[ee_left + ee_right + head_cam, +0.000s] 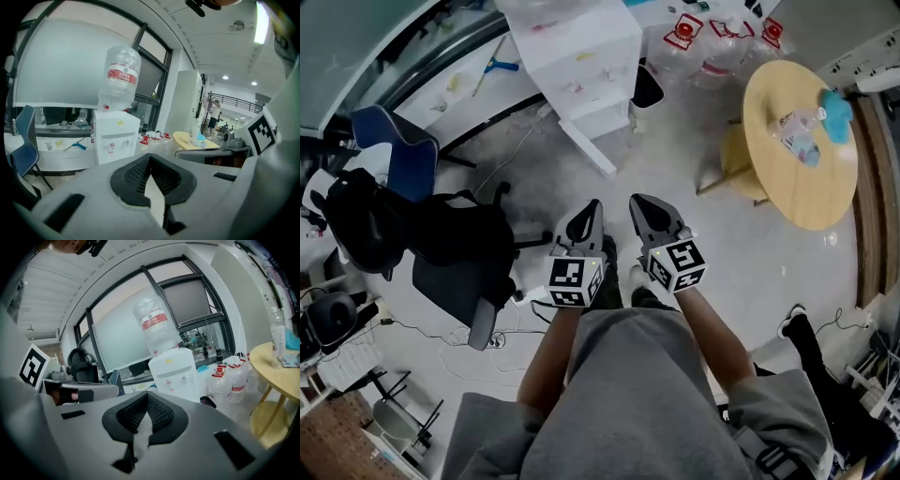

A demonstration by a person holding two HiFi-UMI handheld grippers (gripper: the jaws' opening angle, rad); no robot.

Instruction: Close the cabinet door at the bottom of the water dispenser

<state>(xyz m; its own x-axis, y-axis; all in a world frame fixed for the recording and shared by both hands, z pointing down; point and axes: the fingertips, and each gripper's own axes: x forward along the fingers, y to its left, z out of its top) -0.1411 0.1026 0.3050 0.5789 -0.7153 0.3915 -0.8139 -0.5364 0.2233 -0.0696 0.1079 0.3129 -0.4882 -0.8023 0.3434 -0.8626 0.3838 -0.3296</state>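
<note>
Atop the dispenser [116, 138], red-labelled bottle [120, 77]

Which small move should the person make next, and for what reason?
Probably step toward the water dispenser: its bottom cabinet door stands swung open, and the left gripper and right gripper, both shut and empty, hang well short of it.

a round wooden table [802, 178] sits at two o'clock, a blue cloth [838, 111] on it. spare water bottles [717, 52] stand at one o'clock. a black office chair [450, 281] is at nine o'clock, a blue chair [394, 145] at ten.
</note>
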